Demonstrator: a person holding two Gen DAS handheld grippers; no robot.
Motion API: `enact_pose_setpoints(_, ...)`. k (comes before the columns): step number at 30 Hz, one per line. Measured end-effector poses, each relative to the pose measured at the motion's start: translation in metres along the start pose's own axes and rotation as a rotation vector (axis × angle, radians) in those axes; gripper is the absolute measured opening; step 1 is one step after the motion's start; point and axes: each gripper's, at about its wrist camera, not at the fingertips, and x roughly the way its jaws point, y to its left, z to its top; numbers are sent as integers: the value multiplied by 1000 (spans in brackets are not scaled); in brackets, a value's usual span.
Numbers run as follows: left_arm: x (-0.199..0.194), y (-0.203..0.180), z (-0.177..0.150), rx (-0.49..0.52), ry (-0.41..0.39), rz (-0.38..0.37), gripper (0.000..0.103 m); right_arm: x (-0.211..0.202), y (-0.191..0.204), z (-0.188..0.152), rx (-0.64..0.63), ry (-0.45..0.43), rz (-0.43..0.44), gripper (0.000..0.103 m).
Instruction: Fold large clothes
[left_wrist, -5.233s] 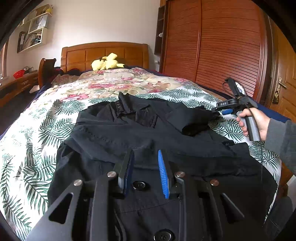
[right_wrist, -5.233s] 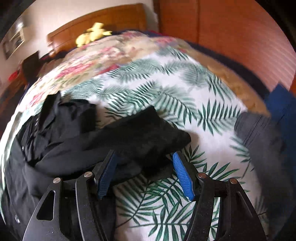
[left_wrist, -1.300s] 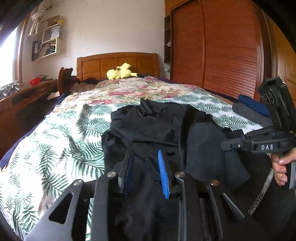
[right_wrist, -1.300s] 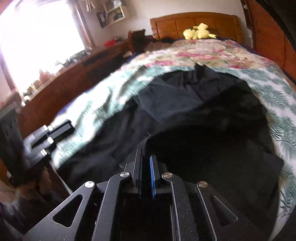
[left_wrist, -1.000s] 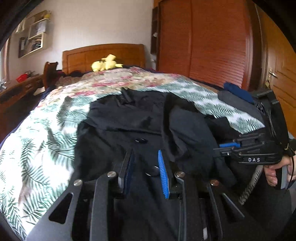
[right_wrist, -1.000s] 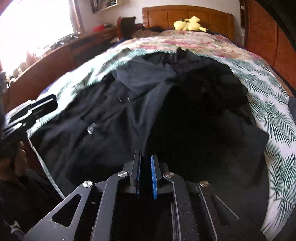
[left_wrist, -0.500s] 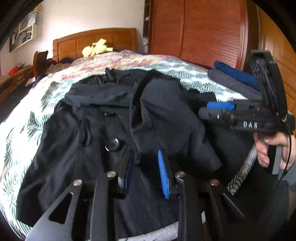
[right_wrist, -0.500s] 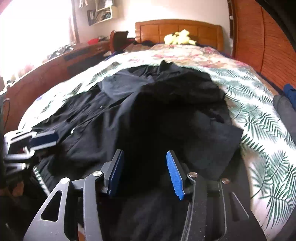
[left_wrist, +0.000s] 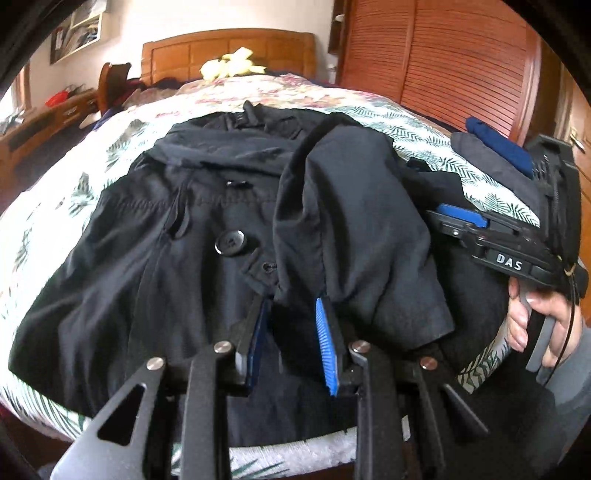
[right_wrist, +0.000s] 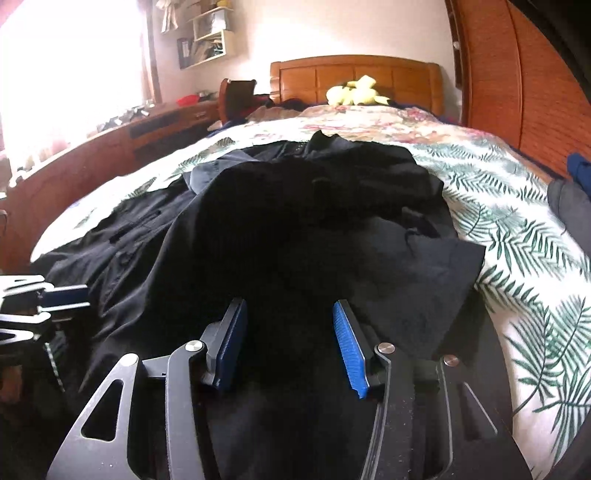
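Black coat lies spread on the bed, collar at the far end, hem at the near edge. Large button shows on its front. Right sleeve is folded in across the chest. My left gripper hovers over the hem, jaws spread, pinching nothing. My right gripper hovers above the coat's right side, jaws spread wide, empty. Folded grey and blue clothes sit at the far right bed edge.
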Motion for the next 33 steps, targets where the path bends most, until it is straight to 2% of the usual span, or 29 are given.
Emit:
enact_pose_setpoints(6,-2,-7,2,17,21,32,24,-6,-4,-7,0,-7,7,49)
enact_pose_setpoints(7,-2,-8,3,21,21,35,23,-6,-3,-9,-12,-7,2,49)
enact_pose_setpoints(8,-3,-9,4,25,23,37,13,-6,-1,-9,-26,-7,-5,49)
enact_pose_setpoints(11,-14,-6,12,35,1,40,5,-7,1,-10,-40,-12,-12,49)
enact_pose_setpoints(21,-57,36,73,85,-159,188,3,-25,-1,4,40,-76,67,49)
enact_pose_setpoints(27,-43,67,107,100,-175,251,3,-21,4,12,49,-66,89,49)
enact_pose_setpoints(33,-22,90,113,67,-142,268,3,-15,12,11,17,-50,59,49)
